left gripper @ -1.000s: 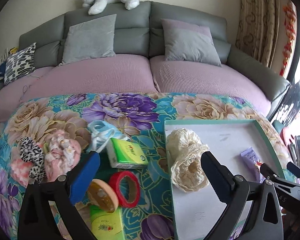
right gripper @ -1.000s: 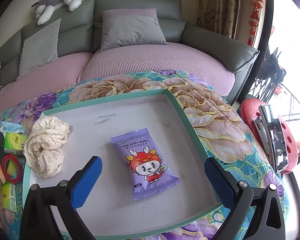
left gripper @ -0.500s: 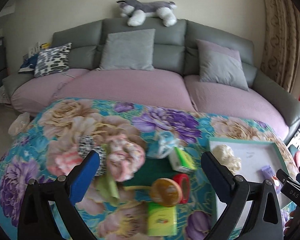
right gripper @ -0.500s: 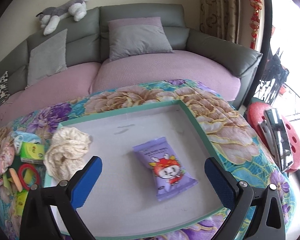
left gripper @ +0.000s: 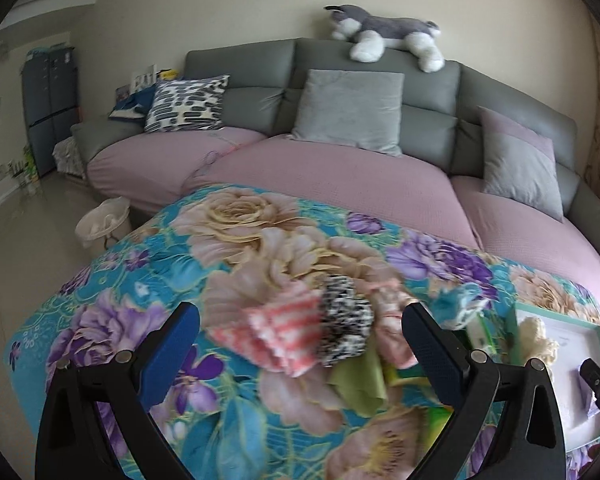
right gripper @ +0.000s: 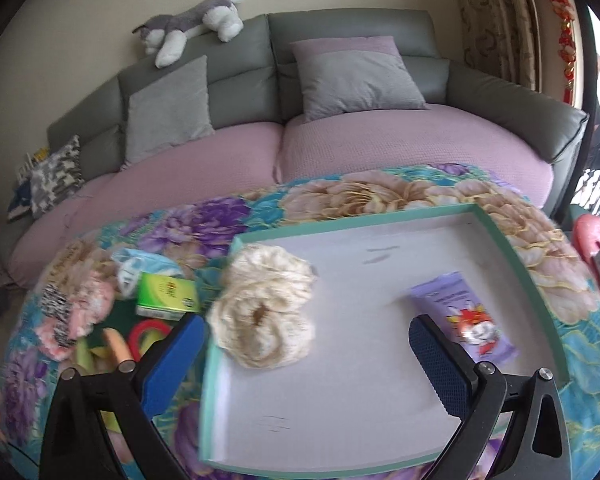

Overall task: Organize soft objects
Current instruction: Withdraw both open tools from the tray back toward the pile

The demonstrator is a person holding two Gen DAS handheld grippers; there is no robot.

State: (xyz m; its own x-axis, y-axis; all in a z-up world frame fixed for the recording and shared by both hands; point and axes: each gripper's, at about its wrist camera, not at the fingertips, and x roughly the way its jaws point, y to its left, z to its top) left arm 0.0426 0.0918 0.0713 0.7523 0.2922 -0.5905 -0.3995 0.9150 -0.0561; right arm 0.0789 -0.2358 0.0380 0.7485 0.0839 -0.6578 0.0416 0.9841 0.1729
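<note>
A teal-rimmed white tray (right gripper: 512, 240) lies on the floral tablecloth; it holds a cream lace cloth (right gripper: 264, 312) and a purple baby-wipes pack (right gripper: 464, 316). My right gripper (right gripper: 306, 360) is open and empty above the tray's front. My left gripper (left gripper: 300, 352) is open and empty, hovering over a pink striped cloth (left gripper: 280, 332), a black-and-white scrunchie (left gripper: 342, 324) and a pink soft item (left gripper: 392, 320). The tray also shows at the right edge of the left wrist view (left gripper: 592, 332).
Left of the tray lie a green box (right gripper: 166, 294), a red ring (right gripper: 150, 332), a light-blue mask (right gripper: 140, 266) and a green cloth (left gripper: 360, 380). A grey-and-pink sofa (left gripper: 340, 168) with cushions and a plush husky (left gripper: 384, 36) stands behind the table.
My left gripper has swung left, from over the tray edge to over the pile of soft items. My right gripper has shifted left and back a little over the tray. Both stay open.
</note>
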